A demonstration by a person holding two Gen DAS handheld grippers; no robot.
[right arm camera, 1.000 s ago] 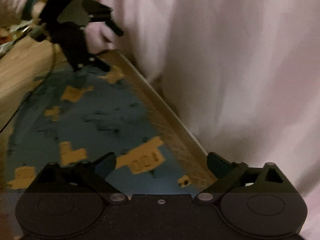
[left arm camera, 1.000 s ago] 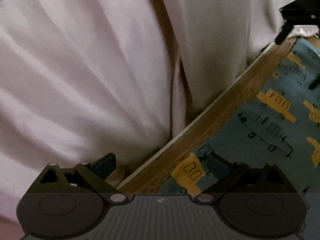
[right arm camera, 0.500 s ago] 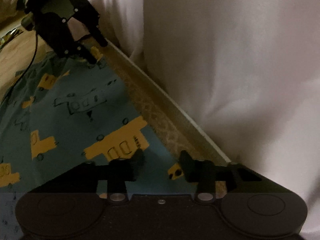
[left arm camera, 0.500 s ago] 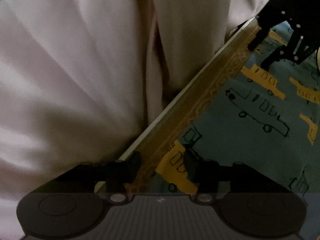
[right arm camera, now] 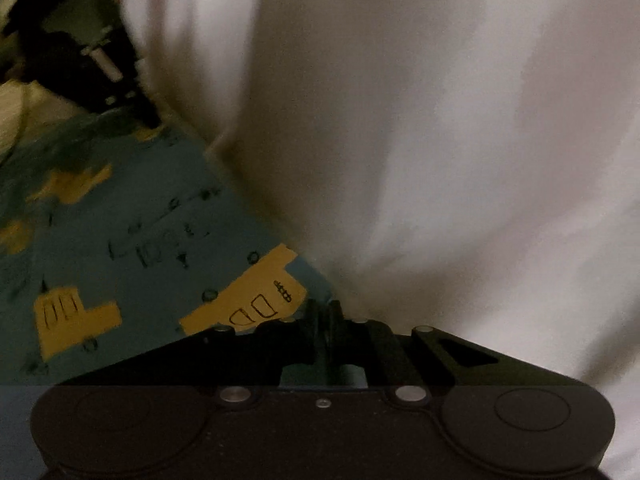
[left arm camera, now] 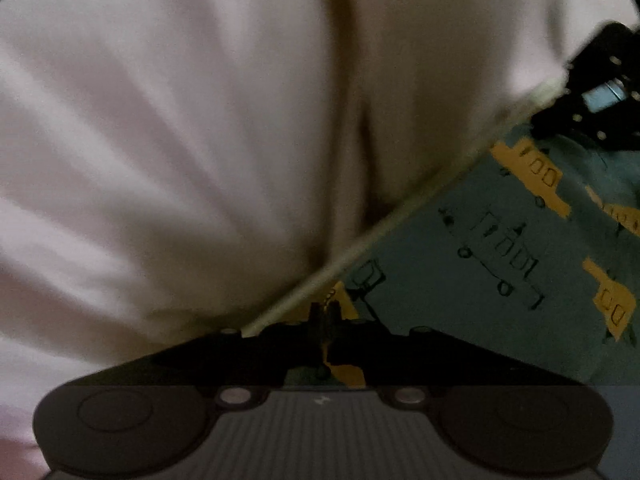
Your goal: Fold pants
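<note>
Both hand-held grippers are clamped on the teal cotton pants printed with yellow buses and black line-drawn cars: the left hand-held gripper (left arm camera: 325, 322) pinches the cloth near the table's edge, and the right hand-held gripper (right arm camera: 325, 320) bites the fabric at its own near edge. The pants (left arm camera: 512, 240) lie flat on the wooden table (left arm camera: 404, 208), whose pale rim runs diagonally through both views. Behind it hangs the person's loose pinkish-white garment (left arm camera: 180, 140), softly creased. Judging by the flat, single-layer spread, no fold looks made yet; both grips seem set for a first fold, with all later folds left. The cloth looks thin, matte and limp; parts of both views are blurred.
</note>
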